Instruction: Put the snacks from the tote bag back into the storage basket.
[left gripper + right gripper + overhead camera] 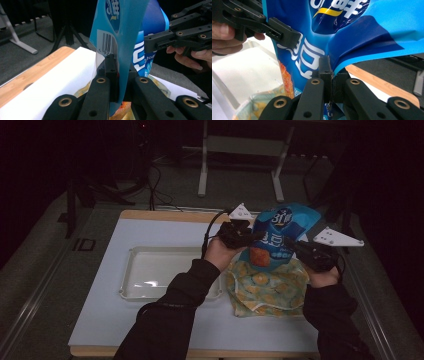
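Dim room, white-topped table (pixel 150 325), shiny blue plastic snack bag (pixel 280 232) upright between tongs, left gripper (pixel 243 236) and right gripper (pixel 300 249) each clamped on its side edges.

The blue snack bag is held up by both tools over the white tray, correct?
Not quite. Both tools, left tool and right tool, do hold the blue snack bag, but the high view shows it over the orange-patterned cloth bag, beside the white tray.

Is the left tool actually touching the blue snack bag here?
Touching. In the left gripper view, the left tool has its jaws shut on the edge of the blue snack bag, with the film pinched between them.
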The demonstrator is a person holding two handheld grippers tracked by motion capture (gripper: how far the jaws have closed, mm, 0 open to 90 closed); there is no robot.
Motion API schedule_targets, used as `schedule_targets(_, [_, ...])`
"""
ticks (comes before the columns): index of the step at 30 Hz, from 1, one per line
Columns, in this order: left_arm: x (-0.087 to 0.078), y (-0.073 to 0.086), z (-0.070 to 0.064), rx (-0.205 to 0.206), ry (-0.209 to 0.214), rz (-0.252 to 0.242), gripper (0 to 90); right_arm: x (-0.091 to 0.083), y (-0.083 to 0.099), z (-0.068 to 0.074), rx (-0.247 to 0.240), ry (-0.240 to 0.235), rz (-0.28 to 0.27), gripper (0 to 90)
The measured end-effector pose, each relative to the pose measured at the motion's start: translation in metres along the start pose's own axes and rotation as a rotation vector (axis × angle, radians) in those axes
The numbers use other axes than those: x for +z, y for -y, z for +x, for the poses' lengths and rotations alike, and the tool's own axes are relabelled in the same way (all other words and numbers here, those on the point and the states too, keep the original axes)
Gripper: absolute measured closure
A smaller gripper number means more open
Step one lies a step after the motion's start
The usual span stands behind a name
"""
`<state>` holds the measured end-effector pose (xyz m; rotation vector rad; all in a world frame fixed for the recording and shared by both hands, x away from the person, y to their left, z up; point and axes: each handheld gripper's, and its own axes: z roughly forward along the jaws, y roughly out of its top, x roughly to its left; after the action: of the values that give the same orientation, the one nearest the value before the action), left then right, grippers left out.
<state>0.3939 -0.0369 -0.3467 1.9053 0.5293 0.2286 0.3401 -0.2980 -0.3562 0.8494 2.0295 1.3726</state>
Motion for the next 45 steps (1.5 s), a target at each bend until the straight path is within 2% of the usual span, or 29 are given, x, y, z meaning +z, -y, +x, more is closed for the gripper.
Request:
schedule_targets(20, [-0.055, 0.000, 0.018, -0.010, -0.058, 0.000, 88.1, 0.030, -0.032, 0.030, -0.032, -0.054, -0.028, 89.0])
schedule_targets(29, [-0.080, 0.012, 0.025, -0.030, -0.091, -0.006, 88.1, 0.049, -0.040, 0.047, -0.039, -0.094, -0.031, 89.1])
schedule_targets(45, [-0.130, 0.029, 0.032, -0.058, -0.151, -0.019, 88.1, 0.077, -0.056, 0.084, -0.084, -0.158, -0.035, 89.0])
